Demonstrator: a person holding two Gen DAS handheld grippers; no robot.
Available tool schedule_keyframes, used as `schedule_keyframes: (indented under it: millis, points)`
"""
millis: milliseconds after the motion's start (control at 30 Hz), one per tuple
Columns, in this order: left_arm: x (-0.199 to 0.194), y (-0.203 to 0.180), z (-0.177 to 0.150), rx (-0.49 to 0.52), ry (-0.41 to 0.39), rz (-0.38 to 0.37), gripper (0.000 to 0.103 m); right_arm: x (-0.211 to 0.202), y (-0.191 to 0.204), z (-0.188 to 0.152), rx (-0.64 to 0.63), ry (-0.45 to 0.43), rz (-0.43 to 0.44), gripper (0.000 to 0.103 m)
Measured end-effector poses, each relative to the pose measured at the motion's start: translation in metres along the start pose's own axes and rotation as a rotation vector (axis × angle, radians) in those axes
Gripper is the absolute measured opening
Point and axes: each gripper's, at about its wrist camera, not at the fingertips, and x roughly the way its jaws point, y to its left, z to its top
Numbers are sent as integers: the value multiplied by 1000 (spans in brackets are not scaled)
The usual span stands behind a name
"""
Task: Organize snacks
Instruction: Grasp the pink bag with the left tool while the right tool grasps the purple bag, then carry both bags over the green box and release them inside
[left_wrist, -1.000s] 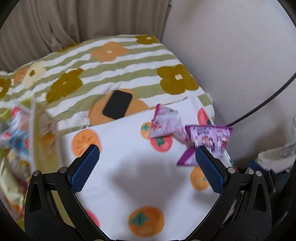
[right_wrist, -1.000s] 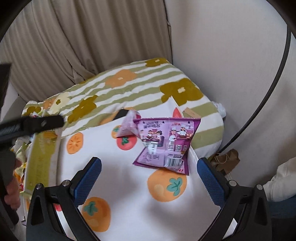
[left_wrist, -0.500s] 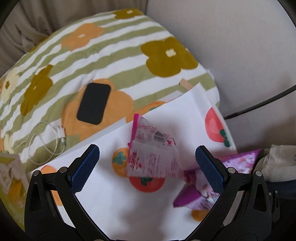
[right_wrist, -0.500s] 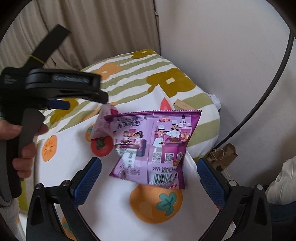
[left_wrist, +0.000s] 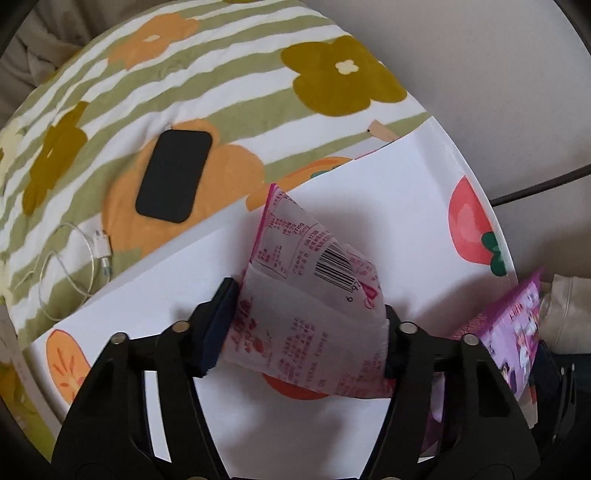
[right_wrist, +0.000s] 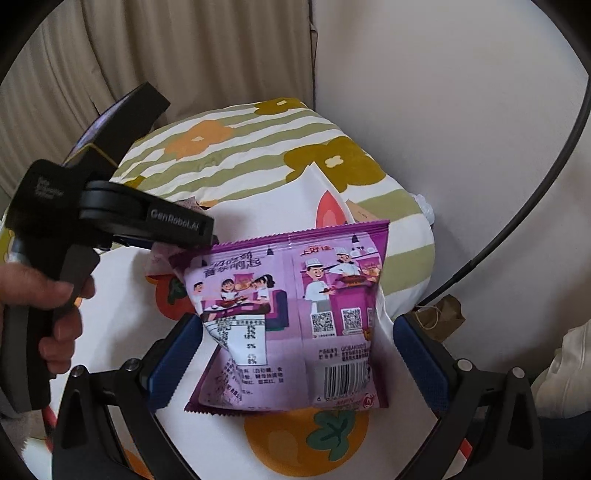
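- My left gripper (left_wrist: 306, 325) has dropped down and its wide jaws are closing on the pink packet (left_wrist: 314, 314) on the white cloth (left_wrist: 388, 192).
- My right gripper (right_wrist: 295, 354) is lower now, jaws open around the purple packet (right_wrist: 295, 314).
- Both pickups look close.

The left wrist camera looks steeply down from close above a pink snack packet (left_wrist: 306, 325) on the white cloth (left_wrist: 388, 206). The right wrist camera looks down more shallowly, close over a purple snack bag (right_wrist: 291, 314). Both views share the cloth, the striped flowered cushion (left_wrist: 207, 74) and the purple bag.
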Motion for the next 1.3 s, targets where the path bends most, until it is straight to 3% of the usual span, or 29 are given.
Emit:
schedule_keyframes:
  millis: [100, 433, 533, 767, 900, 1067, 1300]
  points:
    - [-3, 4, -4, -9, -5, -10, 49, 1, 3, -2, -31, 5, -5, 103]
    - [-15, 18, -21, -61, -22, 47, 49, 15, 12, 5, -152, 37, 23, 103]
    - [-22, 21, -29, -74, -32, 66, 49, 25, 11, 7, -160, 82, 66, 85]
    - [-50, 31, -54, -139, -73, 80, 48, 21, 13, 9, -200, 81, 110, 67]
    - [-83, 33, -68, -176, -120, 78, 48, -2, 17, 18, -237, 37, 133, 66]
    - [-154, 38, -95, -219, -225, 92, 48, -44, 28, 35, -270, -25, 193, 66]
    - [-257, 70, -150, -296, -357, 151, 48, -118, 74, 51, -324, -93, 359, 66]
